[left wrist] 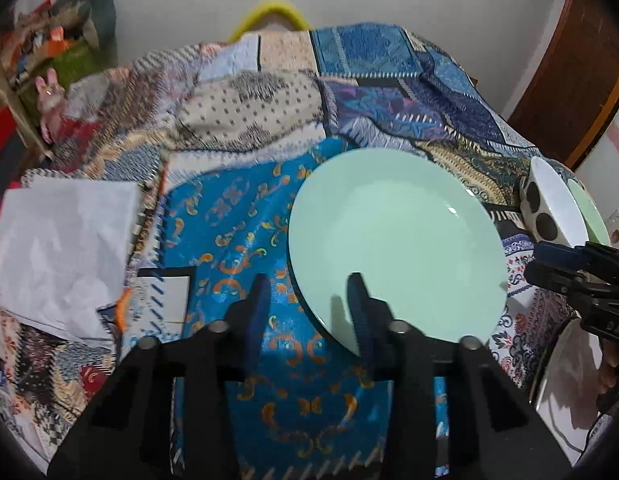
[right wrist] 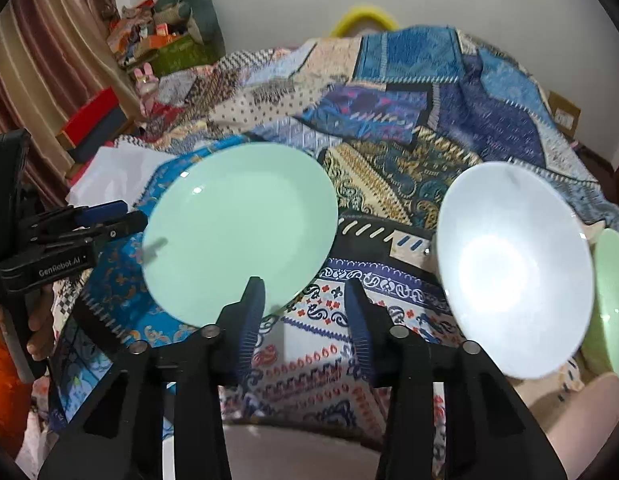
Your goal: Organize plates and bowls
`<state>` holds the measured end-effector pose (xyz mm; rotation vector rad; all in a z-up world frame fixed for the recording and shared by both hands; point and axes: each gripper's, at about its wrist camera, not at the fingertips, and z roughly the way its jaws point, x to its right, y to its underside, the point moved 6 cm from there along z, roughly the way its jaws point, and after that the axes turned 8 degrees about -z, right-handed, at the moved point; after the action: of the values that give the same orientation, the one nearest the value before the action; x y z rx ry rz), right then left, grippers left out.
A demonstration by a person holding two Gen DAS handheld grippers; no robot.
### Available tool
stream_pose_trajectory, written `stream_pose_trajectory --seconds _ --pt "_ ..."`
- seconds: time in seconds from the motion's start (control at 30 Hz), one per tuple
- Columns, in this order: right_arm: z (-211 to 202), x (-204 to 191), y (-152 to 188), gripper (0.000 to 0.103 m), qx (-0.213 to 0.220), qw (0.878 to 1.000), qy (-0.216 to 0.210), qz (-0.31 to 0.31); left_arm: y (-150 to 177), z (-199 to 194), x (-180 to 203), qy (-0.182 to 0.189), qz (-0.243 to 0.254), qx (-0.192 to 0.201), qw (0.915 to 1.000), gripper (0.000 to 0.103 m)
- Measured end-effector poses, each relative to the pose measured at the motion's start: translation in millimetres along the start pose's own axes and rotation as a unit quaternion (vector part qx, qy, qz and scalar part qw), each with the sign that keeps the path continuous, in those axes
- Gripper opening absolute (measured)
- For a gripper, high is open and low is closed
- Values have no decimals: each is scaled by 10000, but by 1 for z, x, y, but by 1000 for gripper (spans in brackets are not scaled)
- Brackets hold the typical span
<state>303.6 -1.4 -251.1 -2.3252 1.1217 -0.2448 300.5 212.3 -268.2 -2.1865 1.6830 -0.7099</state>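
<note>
One mint-green plate (left wrist: 397,240), one white bowl (right wrist: 513,268), one green bowl (right wrist: 613,300); left tongs (left wrist: 309,304) and right tongs (right wrist: 305,312) both released, empty.

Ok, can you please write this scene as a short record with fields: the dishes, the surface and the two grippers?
surface: patchwork cloth, many colours
plate: mint green plate, lying on the cloth, empty
bowl: white bowl, right of the plate, black dots outside, empty
other dish: green dish, partly hidden beyond the bowl
paper: white sheet, left of the plate
left gripper: by the plate's rim, jaws apart, holding nothing
right gripper: over the cloth between plate and bowl, jaws apart, holding nothing
</note>
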Motion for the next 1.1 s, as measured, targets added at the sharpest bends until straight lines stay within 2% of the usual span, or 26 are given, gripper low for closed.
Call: stream_pose_trajectory --seconds 0.13,0.37,0.5,0.7,1.1 --pt "13 3 0 33 -225 9997 -54 17 -2 14 -1 101 15 -142 9998 29" --pt "25 2 -9 32 -289 9996 -55 12 -7 27 2 362 -83 -242 9990 28" --pt "35 4 -14 31 -346 9993 -154 66 -7 27 3 338 -26 -261 9991 28" --pt "36 2 -15 29 -429 9983 -319 210 -1 20 1 283 -29 -328 9991 28" --pt "25 -37 10 28 -695 9958 -561 -198 43 -18 -13 231 45 -489 9985 28"
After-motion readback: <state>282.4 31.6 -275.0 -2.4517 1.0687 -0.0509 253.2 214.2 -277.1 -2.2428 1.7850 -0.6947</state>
